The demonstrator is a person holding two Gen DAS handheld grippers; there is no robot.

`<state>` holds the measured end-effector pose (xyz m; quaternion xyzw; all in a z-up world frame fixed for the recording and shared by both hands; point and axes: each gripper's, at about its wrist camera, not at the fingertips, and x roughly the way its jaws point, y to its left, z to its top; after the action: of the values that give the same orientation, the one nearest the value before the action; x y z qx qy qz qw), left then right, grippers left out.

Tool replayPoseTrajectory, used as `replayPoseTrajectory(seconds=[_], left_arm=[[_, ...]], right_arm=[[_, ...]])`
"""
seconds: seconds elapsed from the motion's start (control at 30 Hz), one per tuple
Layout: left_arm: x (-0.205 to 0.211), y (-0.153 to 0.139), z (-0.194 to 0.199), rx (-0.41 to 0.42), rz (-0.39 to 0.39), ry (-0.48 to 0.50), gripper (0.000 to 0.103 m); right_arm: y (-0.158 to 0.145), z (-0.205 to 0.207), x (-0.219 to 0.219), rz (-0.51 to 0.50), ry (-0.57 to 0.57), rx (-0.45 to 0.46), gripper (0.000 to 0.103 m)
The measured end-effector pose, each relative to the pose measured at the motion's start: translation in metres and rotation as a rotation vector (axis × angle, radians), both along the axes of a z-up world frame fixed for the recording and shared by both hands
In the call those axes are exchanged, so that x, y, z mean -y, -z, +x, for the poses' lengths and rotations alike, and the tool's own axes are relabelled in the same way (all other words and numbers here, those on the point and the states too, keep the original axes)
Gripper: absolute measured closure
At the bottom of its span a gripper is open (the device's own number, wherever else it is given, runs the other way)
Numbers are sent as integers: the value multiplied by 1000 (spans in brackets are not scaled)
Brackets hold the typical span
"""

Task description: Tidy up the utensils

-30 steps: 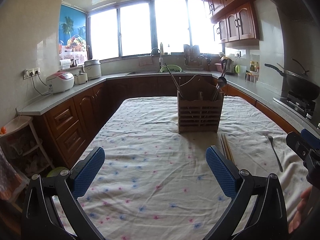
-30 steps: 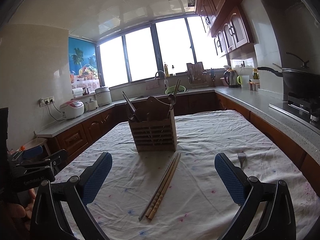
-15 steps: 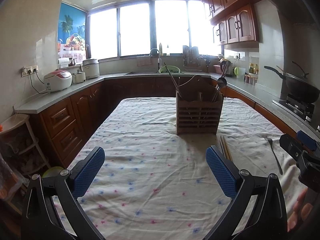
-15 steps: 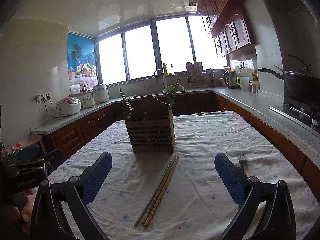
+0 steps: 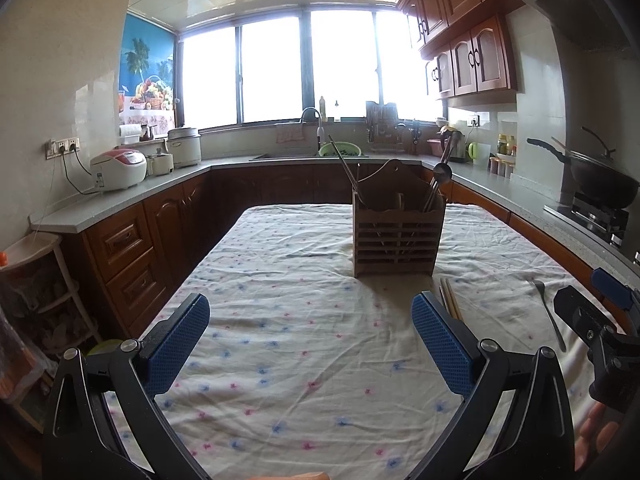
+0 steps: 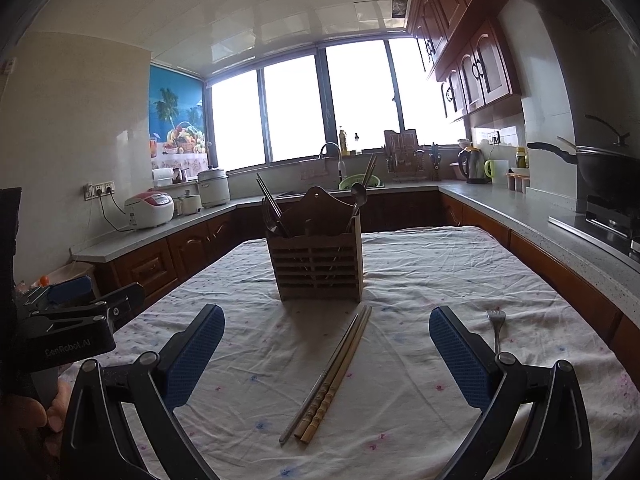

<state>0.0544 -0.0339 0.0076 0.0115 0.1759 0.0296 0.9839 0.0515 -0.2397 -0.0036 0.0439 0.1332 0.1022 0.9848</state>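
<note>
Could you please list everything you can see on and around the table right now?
slatted wooden utensil caddy: one, brown, upright mid-table, holding utensils.
wooden chopsticks with a thin metal stick: one bundle, tan and grey, lying before the caddy.
metal fork: one, silver, flat on the cloth, right of the chopsticks.
white floral tablecloth: one, covering the table.
rice cooker: one, white and red, left counter.
black wok: one, on the stove, right.
left tool: blue pads, open, empty.
right tool: blue pads, open, empty.
</note>
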Motion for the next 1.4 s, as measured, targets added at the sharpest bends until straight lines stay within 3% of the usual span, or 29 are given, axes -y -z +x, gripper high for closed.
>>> replayPoseTrajectory(seconds=[1.4], left_arm=[[-1,-2,-3,7,10,-1,0]], right_arm=[[-6,-2,3,27,-11,10,0]])
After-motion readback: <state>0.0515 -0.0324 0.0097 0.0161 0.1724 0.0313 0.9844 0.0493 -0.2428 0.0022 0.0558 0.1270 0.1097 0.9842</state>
